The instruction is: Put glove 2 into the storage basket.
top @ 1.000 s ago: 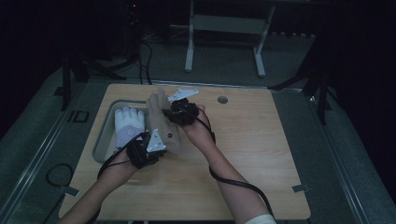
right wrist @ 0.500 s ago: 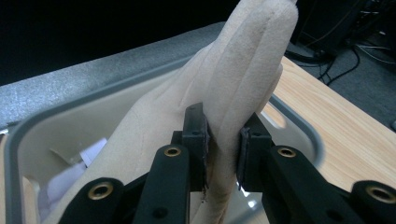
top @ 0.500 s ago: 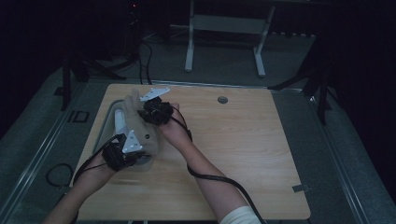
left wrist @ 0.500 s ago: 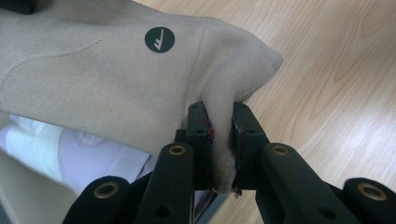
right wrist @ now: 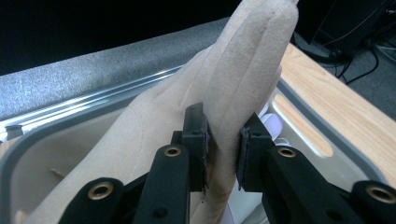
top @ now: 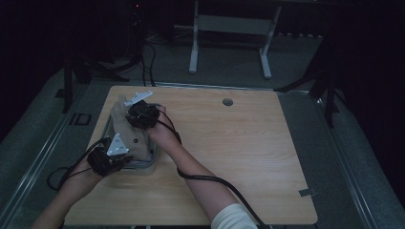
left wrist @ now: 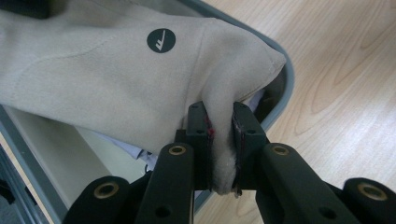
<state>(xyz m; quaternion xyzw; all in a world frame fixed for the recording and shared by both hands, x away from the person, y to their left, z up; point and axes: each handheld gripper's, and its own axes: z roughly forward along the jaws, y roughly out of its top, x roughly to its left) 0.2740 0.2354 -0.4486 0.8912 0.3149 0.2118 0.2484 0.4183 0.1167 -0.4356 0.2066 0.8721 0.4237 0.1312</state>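
Glove: your beige glove hangs stretched over the grey tray, a round dark logo on its upper face.
Left gripper: your left gripper pinches a fold at the glove's cuff end, above the tray's near corner.
Right gripper: your right gripper clamps the finger end of the glove above the tray's far side.
Tray: it sits at the left edge of the wooden table, something white lying in it under the glove.
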